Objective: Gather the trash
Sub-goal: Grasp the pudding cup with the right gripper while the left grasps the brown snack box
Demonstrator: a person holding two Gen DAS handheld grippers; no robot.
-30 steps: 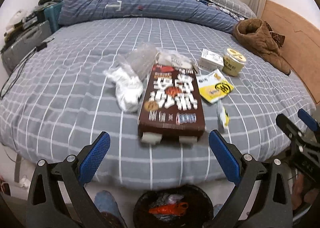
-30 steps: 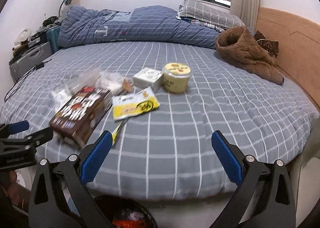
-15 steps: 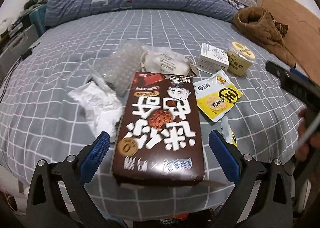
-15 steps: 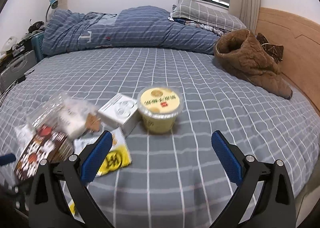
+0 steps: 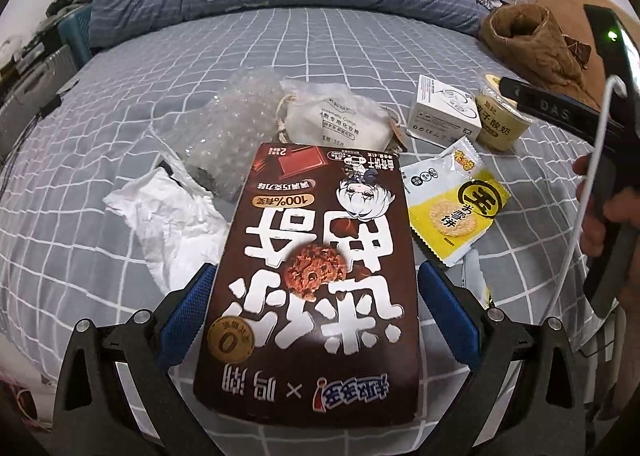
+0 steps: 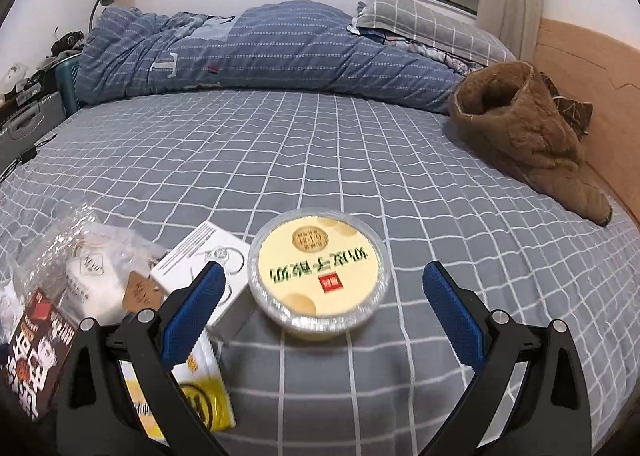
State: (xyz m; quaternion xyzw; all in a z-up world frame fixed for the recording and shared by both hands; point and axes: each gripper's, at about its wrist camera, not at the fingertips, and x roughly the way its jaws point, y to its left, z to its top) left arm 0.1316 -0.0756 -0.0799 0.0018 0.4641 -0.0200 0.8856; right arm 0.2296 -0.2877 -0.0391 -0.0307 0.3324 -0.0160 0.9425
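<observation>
A large brown cookie box (image 5: 312, 280) lies on the bed between the open fingers of my left gripper (image 5: 316, 312); the left pad looks close to its edge, the right pad stands apart. My right gripper (image 6: 320, 308) is open around a yellow-lidded yogurt cup (image 6: 318, 270), pads apart from it. The cup (image 5: 500, 128) also shows in the left wrist view. Around them lie a white small box (image 6: 208, 260), a yellow snack wrapper (image 5: 452, 200), a drawstring pouch (image 5: 340, 120), bubble wrap (image 5: 228, 124) and crumpled white paper (image 5: 172, 216).
The bed (image 6: 320, 160) has a grey checked sheet. A rolled blue duvet (image 6: 260, 52) and pillow lie at the back. A brown jacket (image 6: 528, 132) lies at the right by the wooden headboard. Cases and clutter stand at the left.
Both grippers moved forward over the bed. The cookie box now lies between the left fingers, and the yogurt cup between the right fingers. The bin below has left view.
</observation>
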